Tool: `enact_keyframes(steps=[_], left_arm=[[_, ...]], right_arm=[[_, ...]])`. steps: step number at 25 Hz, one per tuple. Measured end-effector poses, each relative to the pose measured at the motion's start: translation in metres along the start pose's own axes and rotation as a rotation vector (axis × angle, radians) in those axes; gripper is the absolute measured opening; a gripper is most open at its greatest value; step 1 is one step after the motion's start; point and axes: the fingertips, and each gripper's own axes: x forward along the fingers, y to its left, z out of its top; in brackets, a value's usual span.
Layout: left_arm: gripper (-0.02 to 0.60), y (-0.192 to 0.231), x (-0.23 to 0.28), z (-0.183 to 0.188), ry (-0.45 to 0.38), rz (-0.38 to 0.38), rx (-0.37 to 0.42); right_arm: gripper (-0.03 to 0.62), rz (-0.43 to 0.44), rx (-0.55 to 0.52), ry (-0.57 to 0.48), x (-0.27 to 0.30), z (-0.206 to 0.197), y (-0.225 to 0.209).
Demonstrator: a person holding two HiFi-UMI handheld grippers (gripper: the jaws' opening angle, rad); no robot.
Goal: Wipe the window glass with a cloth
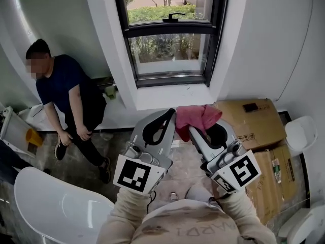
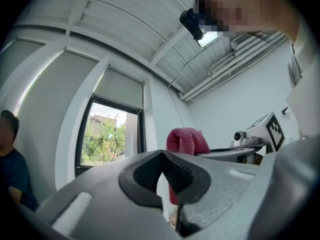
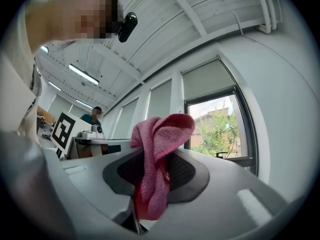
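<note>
**glassguy:** quick q, where's the cloth rn?

**rigwatcher:** pink cloth (image 3: 159, 149) is pinched in the right gripper (image 3: 150, 191). Jaws are clamped on its lower part, and the rest flops up and over the black pads (image 3: 186, 173). In the head view it's bunched up by the tips of the two grippers, in the air in front of the white sill (image 1: 172, 96), well apart from the window glass (image 1: 167, 52). So it's not touching the pane atm.

**glassguy:** and the left one?

**rigwatcher:** left gripper (image 2: 167, 184) has its jaws pressed together w/ nothing between them afaict. The view's tight down at the pads, so not 100% on that. It's held just beside the right one, both pointing toward the window.

**glassguy:** anything else around?

**rigwatcher:** yep. A person (image 1: 66, 88) in a dark tee sits on the floor against the wall, left of the window. Cardboard boxes (image 1: 254, 121) are on the right by the wall, and a white chair (image 1: 56, 207) is bottom left. There's a black handle (image 1: 173, 17) on the window frame and greenery outside.
</note>
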Motion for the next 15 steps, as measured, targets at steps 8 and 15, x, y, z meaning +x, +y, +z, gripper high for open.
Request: enact_keyframes(steps=[8,15], left_arm=[[0.001,0.02,0.058,-0.022,0.001,-0.019,0.0],[0.002,0.046,0.14,-0.044,0.003,-0.011,0.001]], right_arm=[[0.13,-0.039,0.029,0.009,0.019,-0.02,-0.055],[0.13,-0.012,0.036,-0.023,0.055,-0.033,-0.135]])
